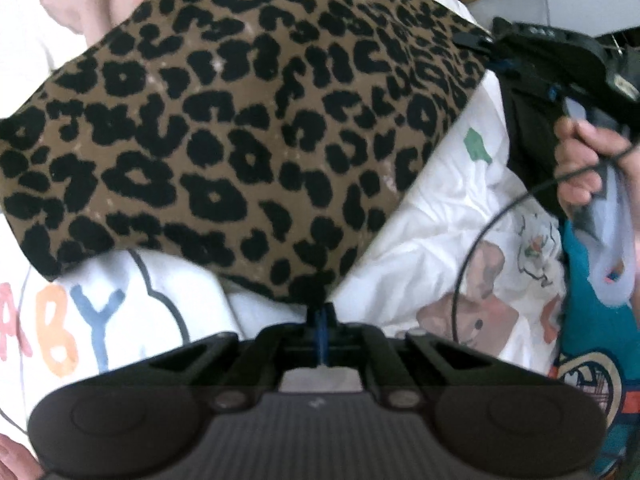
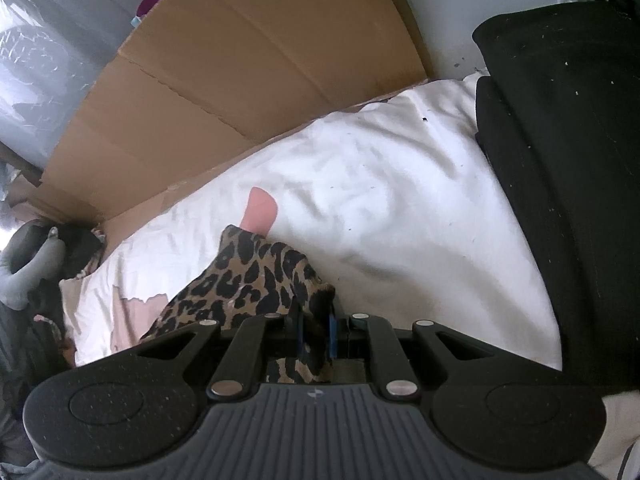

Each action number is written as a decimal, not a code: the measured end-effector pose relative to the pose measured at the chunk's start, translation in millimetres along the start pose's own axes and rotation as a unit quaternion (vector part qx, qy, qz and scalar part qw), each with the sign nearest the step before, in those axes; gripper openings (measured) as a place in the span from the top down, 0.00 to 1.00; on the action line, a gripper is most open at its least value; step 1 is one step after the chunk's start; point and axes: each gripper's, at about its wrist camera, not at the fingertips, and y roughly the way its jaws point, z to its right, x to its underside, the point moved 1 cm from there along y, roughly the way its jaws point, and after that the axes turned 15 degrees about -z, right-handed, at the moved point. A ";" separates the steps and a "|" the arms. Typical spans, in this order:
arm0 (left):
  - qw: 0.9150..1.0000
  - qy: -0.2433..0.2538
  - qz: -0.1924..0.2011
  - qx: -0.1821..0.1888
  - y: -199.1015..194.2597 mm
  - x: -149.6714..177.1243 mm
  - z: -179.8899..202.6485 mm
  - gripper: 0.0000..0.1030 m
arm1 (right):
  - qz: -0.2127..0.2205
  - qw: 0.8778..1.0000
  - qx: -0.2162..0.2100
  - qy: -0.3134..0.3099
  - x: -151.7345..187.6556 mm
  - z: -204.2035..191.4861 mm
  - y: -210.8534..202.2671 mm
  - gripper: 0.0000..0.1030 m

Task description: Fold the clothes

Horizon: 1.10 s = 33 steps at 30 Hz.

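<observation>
White bedding printed with cartoon bears and coloured letters (image 1: 452,200) forms the work surface; a flat brown cardboard sheet (image 2: 240,80) stands along its far edge. Brown fabric garment with black leopard spots (image 1: 240,120) is stretched taut above the bedding between both tools.

Left wrist view: left gripper (image 1: 320,312), jaws closed narrowly, pinches the garment's near corner. Only this view shows the full spread of the garment, the right gripper (image 1: 480,44) clamped on its far right corner, and the person's hand (image 1: 588,168) wrapped around that tool's handle, fingers curled, a black cable looping below. A teal printed cloth (image 1: 592,320) lies at right.

Right wrist view: right gripper (image 2: 316,332) has its jaws closed on a bunched leopard corner, fabric trailing back between the fingers. Only this view shows a black fabric mass (image 2: 560,160) on the bedding's right side and a grey plush item (image 2: 28,264) at far left.
</observation>
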 end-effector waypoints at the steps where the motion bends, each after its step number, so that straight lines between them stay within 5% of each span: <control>1: 1.000 0.006 -0.003 -0.001 0.0 1.1 1.5 1.00 | -0.002 1.000 -0.001 0.004 -1.4 2.0 2.2 0.90; 6: 0.998 0.061 -0.022 -0.009 -6.5 10.2 14.7 1.00 | -0.008 0.999 -0.019 0.046 -5.8 18.4 4.1 0.85; 11: 0.993 0.116 0.009 -0.033 -35.9 7.9 38.7 0.95 | 0.016 0.998 -0.013 0.061 0.7 28.3 -16.2 0.63; 18: 0.981 0.171 0.066 -0.059 -71.2 -17.5 57.8 0.64 | -0.006 0.995 -0.040 0.095 29.4 35.0 -21.9 0.57; 33: 0.974 0.115 0.138 -0.138 -99.4 -102.4 -0.9 0.48 | -0.048 0.989 -0.062 0.128 85.9 26.2 1.1 0.52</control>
